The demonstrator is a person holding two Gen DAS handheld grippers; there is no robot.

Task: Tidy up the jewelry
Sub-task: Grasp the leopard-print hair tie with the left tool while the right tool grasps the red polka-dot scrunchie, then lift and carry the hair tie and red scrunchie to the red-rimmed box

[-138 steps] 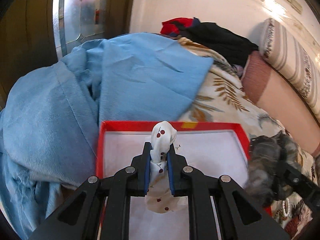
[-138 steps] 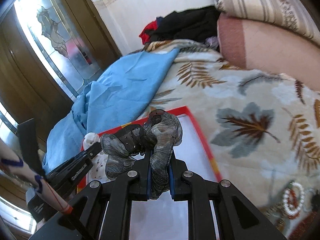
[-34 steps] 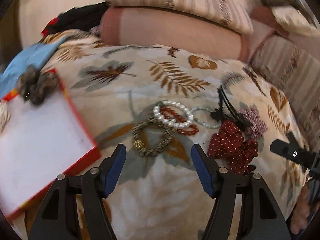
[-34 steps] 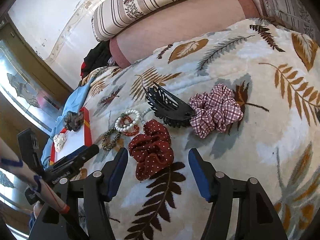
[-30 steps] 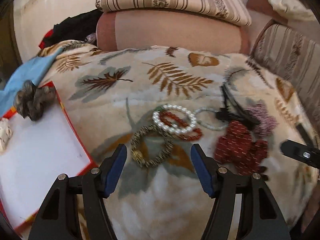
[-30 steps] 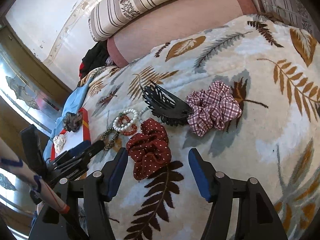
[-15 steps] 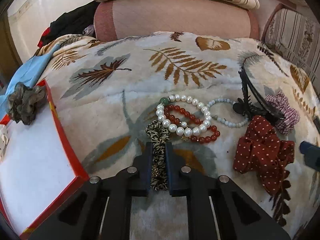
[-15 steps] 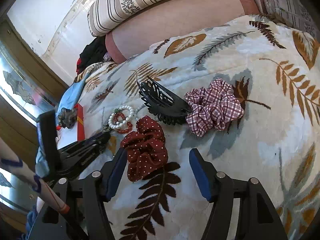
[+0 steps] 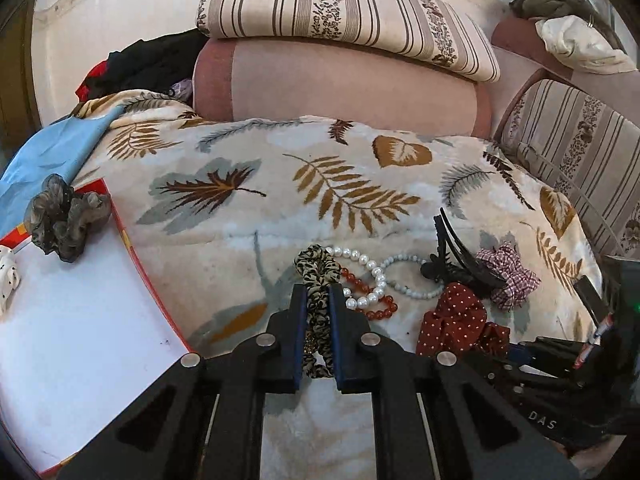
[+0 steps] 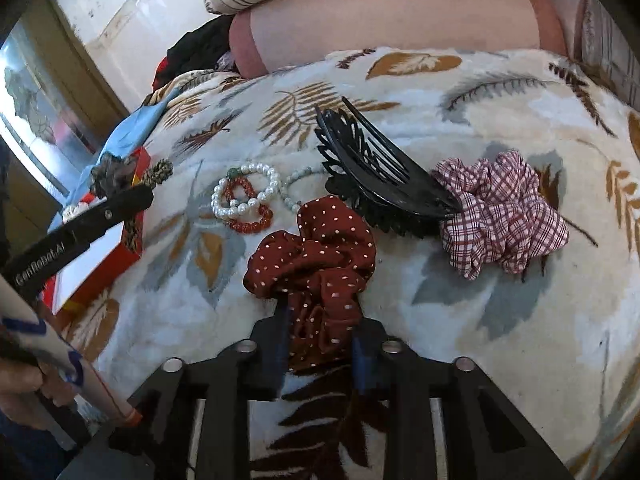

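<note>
My left gripper (image 9: 318, 296) is shut on a leopard-print scrunchie (image 9: 318, 268), held just above the leaf-patterned blanket; the right wrist view shows the same scrunchie (image 10: 160, 170) at the tip of that gripper. My right gripper (image 10: 320, 320) is closing its jaws on a red dotted scrunchie (image 10: 316, 248), which is bunched between the pads. A red-rimmed tray (image 9: 120, 236) with a white floor lies at the left. It holds a grey scrunchie (image 9: 64, 220) and a white dotted one (image 9: 8, 276).
On the blanket lie a pearl bracelet (image 10: 244, 188), a red bead bracelet (image 10: 248, 224), a pale bead bracelet (image 9: 404, 280), a black claw clip (image 10: 380, 176) and a plaid scrunchie (image 10: 504, 220). Pillows (image 9: 340, 80) line the back, and a blue cloth (image 9: 48, 152) lies behind the tray.
The left jaws closed on the leopard scrunchie and raised it slightly. The right gripper dropped onto the red dotted scrunchie and its jaws came together around it.
</note>
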